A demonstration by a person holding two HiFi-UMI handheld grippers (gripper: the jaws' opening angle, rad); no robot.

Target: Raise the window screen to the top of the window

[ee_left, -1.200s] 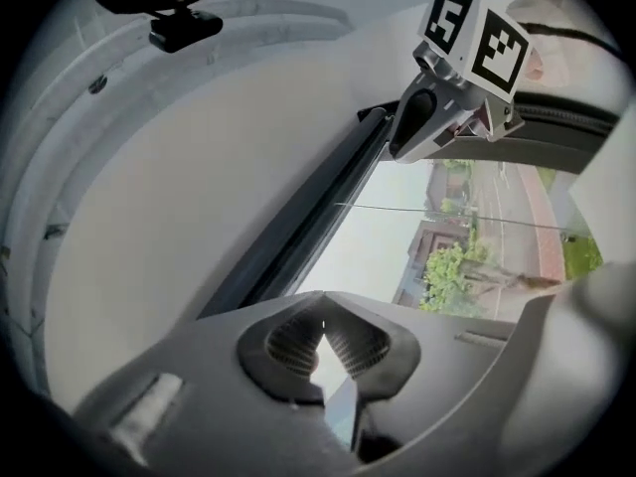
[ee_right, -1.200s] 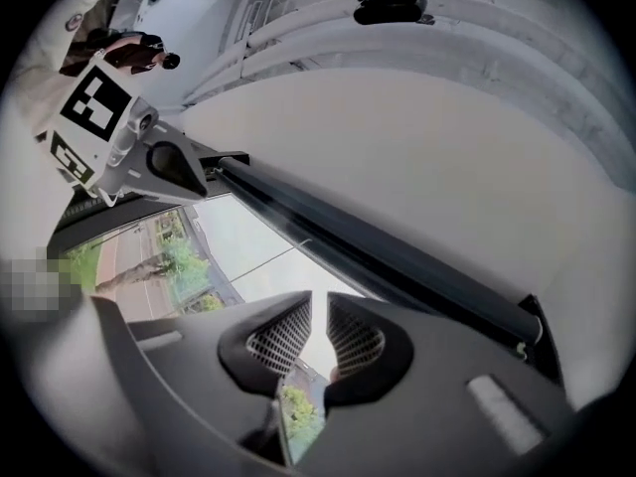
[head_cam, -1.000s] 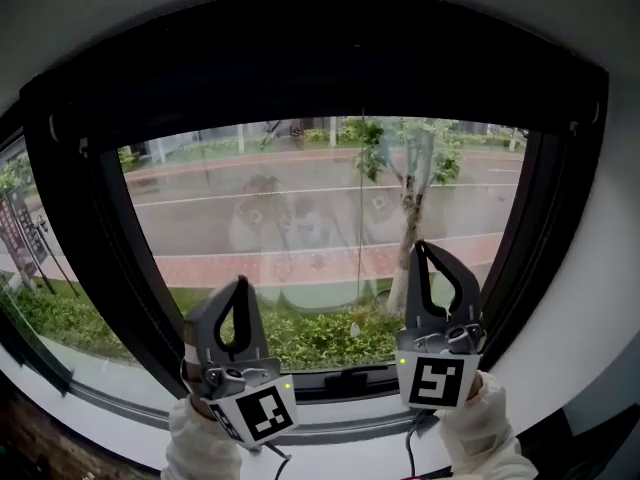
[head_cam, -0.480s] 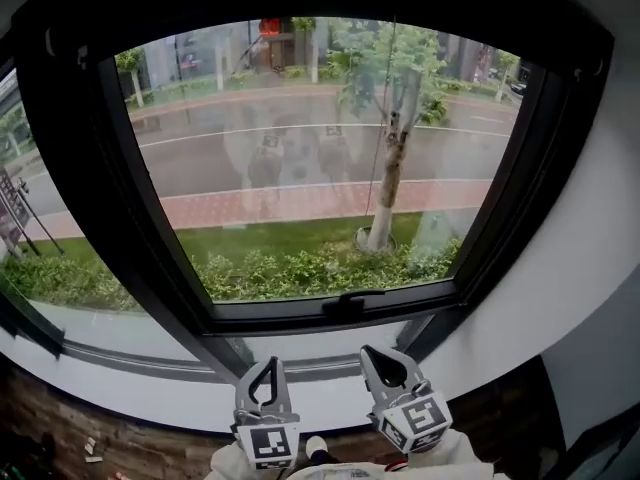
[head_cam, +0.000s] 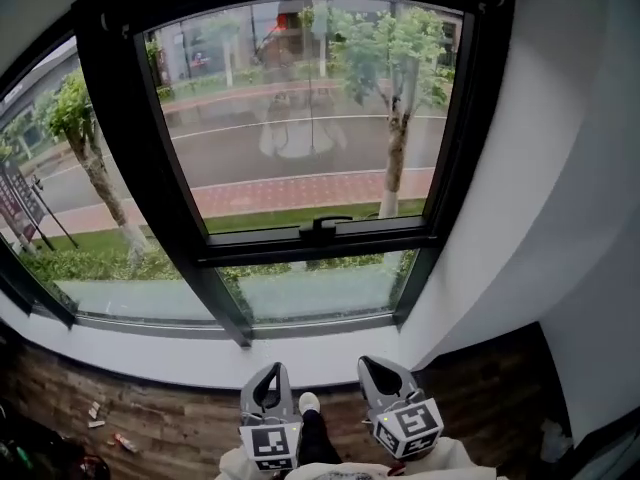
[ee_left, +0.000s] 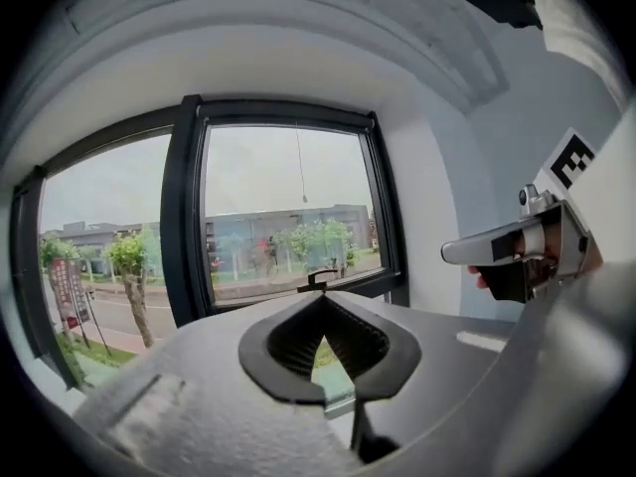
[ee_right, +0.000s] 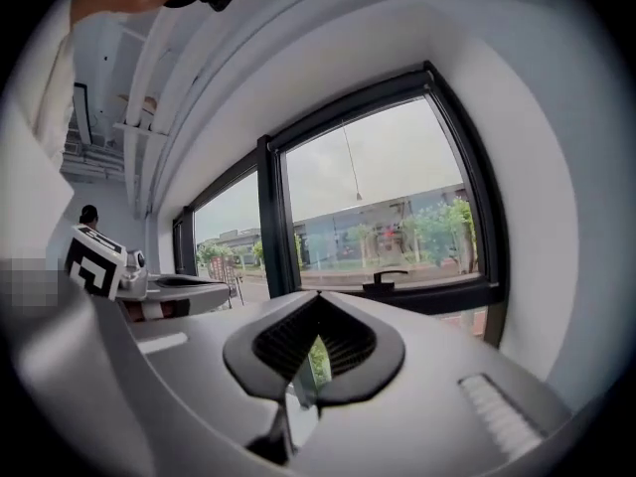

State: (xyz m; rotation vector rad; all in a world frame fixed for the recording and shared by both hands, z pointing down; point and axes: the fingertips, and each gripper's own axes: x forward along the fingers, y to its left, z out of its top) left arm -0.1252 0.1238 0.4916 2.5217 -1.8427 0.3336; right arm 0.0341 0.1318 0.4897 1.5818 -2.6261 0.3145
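The black-framed window (head_cam: pixel 130 168) fills the upper head view, and its pane looks bare down to the lower sash bar with the black handle (head_cam: pixel 322 226). A thin pull cord (ee_left: pixel 301 167) hangs from the top of the frame; in the right gripper view the cord (ee_right: pixel 350 167) shows too. The screen itself I cannot make out; the top of the frame is dark. My left gripper (head_cam: pixel 270 372) and right gripper (head_cam: pixel 374 366) sit low at the bottom edge, well short of the window, both shut and empty. The jaws meet in the left gripper view (ee_left: pixel 320 298) and right gripper view (ee_right: pixel 318 301).
A white sill (head_cam: pixel 200 356) runs under the window, with wooden floor (head_cam: pixel 150 423) below it and small litter (head_cam: pixel 110 438) at the left. A white wall (head_cam: pixel 540 218) closes the right side. A shoe (head_cam: pixel 310 403) shows between the grippers.
Both grippers have dropped from in front of the glass to low near the body and rolled. The head view has tipped down, bringing sill and floor into sight.
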